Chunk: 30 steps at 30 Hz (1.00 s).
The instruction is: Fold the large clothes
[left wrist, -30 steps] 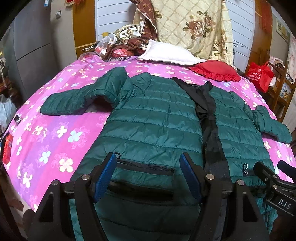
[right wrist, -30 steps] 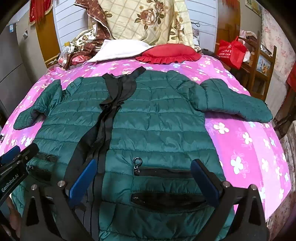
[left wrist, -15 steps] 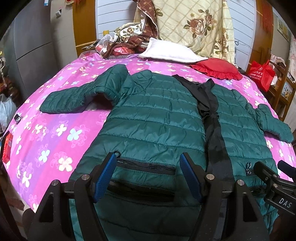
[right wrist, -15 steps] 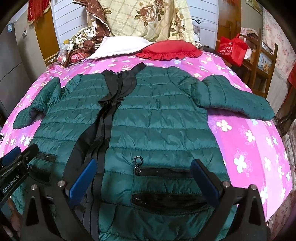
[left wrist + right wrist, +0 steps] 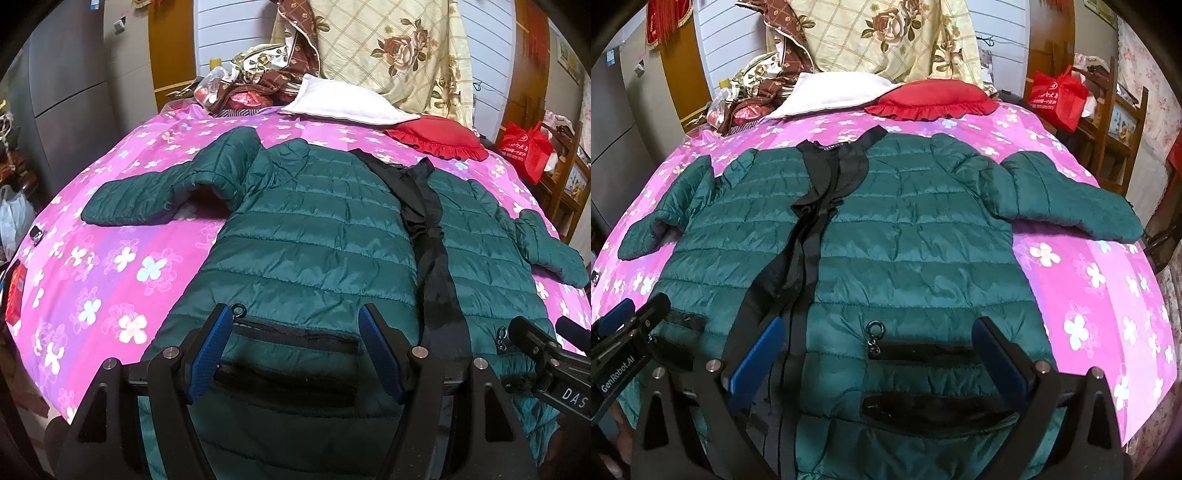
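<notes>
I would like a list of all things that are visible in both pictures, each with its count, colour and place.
jacket: 1, dark green with black front strip, spread flat on the bed, sleeves out to both sides
bed sheet: 1, pink with flowers, under the jacket
white pillow: 1, white, at the head of the bed
red cushion: 1, red with frill, beside the white pillow
quilt: 1, cream with roses, piled behind the pillows
red bag: 1, red, on the wooden furniture right of the bed
left gripper: 1, black with blue pads, open over the jacket's left pocket
right gripper: 1, black with blue pads, open over the right pocket
</notes>
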Motion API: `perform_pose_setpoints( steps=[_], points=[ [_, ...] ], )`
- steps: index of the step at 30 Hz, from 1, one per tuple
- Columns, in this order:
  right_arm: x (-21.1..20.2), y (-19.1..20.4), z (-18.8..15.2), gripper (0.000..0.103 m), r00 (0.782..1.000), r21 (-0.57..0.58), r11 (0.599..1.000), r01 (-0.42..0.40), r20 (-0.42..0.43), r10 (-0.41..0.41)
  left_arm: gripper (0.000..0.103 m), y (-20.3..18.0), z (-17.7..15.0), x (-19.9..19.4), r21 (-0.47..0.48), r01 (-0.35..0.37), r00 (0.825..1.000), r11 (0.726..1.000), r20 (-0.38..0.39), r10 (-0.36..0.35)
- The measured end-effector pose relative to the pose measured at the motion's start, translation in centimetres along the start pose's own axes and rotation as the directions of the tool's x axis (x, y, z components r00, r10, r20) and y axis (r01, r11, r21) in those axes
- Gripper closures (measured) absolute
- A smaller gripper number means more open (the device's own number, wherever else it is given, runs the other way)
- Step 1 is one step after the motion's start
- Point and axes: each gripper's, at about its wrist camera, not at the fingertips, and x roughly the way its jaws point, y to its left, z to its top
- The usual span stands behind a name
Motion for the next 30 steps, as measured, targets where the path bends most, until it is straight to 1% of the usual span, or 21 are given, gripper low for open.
perform_pose_setpoints(
  steps=[2, 7, 9, 11, 12, 16, 23, 30],
  points=[
    [0.1, 0.2, 0.2, 0.0, 1.0, 0.004, 1.0, -0.009, -0.005, 0.009, 0.055, 0.1, 0.1, 0.0, 0.0, 0.0, 1.0, 1.0, 0.003, 0.0],
    [0.1, 0.0, 0.7, 0.0, 0.998, 0.042, 0.997, -0.06, -0.01, 0.061, 0.055, 0.2, 0.5, 0.1, 0.003, -0.002, 1.0, 1.0, 0.004, 0.002],
    [0.2, -0.1, 0.9, 0.0, 0.998, 0.047, 0.997, -0.057, -0.012, 0.058, 0.055, 0.1, 0.5, 0.0, 0.003, -0.002, 1.0, 1.0, 0.007, 0.002],
    [0.4, -0.2, 1.0, 0.0, 0.999, 0.037, 0.999, -0.038, -0.014, 0.038, 0.055, 0.2, 0.5, 0.0, 0.001, -0.003, 1.0, 1.0, 0.01, 0.003],
    [0.6, -0.2, 0.9, 0.0, 1.0, 0.019, 1.0, -0.012, -0.018, 0.012, 0.055, 0.2, 0.8, 0.0, -0.001, -0.003, 1.0, 1.0, 0.01, 0.003],
    [0.9, -0.2, 1.5, 0.0, 1.0, 0.002, 1.0, 0.016, -0.026, -0.016, 0.055, 0.1, 1.8, 0.0, -0.006, -0.002, 1.0, 1.0, 0.015, 0.002],
    [1.5, -0.3, 3.0, 0.0, 1.0, 0.033, 0.999, 0.004, -0.021, -0.003, 0.055, 0.2, 3.5, 0.3, -0.014, -0.007, 1.0, 1.0, 0.023, 0.007],
    [1.7, 0.0, 4.9, 0.0, 1.0, 0.025, 1.0, -0.003, -0.01, 0.003, 0.055, 0.2, 4.8, 0.9, -0.019, -0.013, 1.0, 1.0, 0.018, 0.014]
  ],
)
